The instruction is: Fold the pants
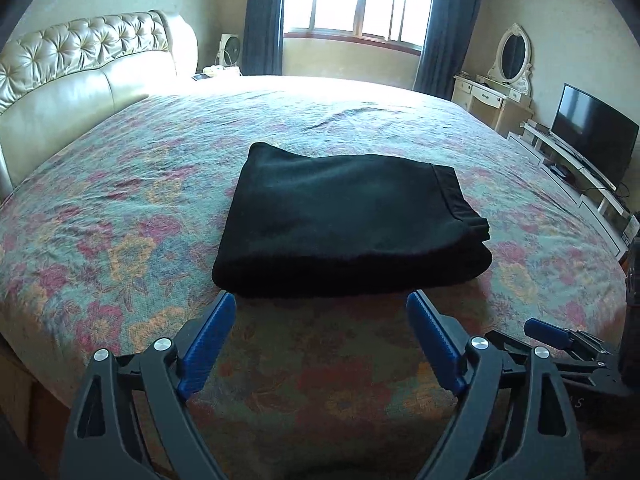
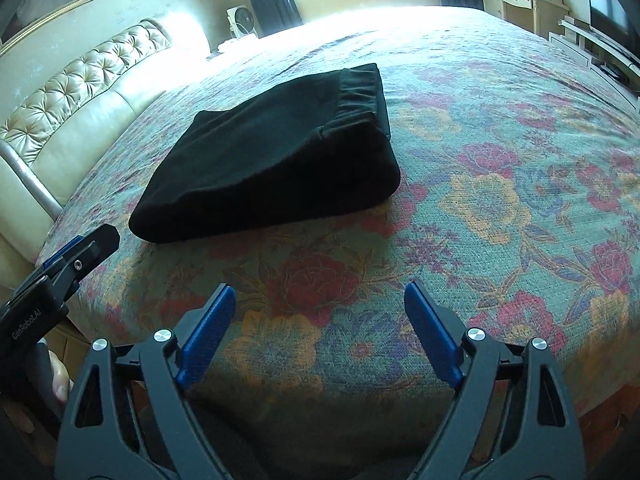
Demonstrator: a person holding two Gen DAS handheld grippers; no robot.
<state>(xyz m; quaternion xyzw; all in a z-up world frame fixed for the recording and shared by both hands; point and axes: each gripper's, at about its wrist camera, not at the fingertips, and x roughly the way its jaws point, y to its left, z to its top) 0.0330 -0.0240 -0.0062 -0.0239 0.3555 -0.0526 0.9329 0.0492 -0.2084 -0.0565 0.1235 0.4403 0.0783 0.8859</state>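
The black pants [image 1: 344, 220] lie folded into a thick rectangle on the floral bedspread [image 1: 120, 240], waistband at the right end. My left gripper [image 1: 322, 300] hangs just short of the bundle's near edge, open, with nothing between its blue pads [image 1: 210, 344]. In the right wrist view the same folded pants [image 2: 272, 168] sit further off to the upper left. My right gripper [image 2: 318, 292] is open over bare bedspread [image 2: 500, 200], holding nothing. The left gripper's fingers [image 2: 86, 250] show at the left edge there, and one finger of the right gripper [image 1: 548, 330] shows low right in the left wrist view.
A tufted cream headboard [image 1: 80, 64] runs along the bed's left side. A window with dark curtains [image 1: 264, 16] is at the far wall. A dressing table with mirror [image 1: 500, 80] and a TV [image 1: 592, 132] on a low stand line the right side. A person's hand [image 2: 60, 380] grips the left tool.
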